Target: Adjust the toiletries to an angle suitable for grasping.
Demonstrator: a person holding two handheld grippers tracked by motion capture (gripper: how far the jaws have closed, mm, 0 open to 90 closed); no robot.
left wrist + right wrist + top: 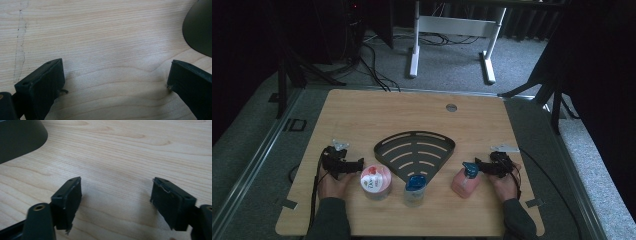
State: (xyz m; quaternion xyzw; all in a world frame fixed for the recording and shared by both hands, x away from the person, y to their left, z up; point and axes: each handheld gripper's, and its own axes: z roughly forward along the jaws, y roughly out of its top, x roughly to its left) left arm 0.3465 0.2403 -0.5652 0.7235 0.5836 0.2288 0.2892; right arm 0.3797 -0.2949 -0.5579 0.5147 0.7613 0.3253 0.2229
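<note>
Left gripper (354, 165): jaws wide apart, empty; approach yogurt cup (376, 182) level.
Right gripper (478, 165): jaws spread, empty; straddle pink bottle (465, 183) squarely.
Rack (414, 153): likely destination.

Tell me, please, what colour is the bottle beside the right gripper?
Pink, with a blue pump top; the bottle shows best in the high view.

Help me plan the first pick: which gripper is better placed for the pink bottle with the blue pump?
Right. The right gripper sits beside the pink bottle, jaws open on bare table. The left gripper is by the round tub, across the black rack.
</note>
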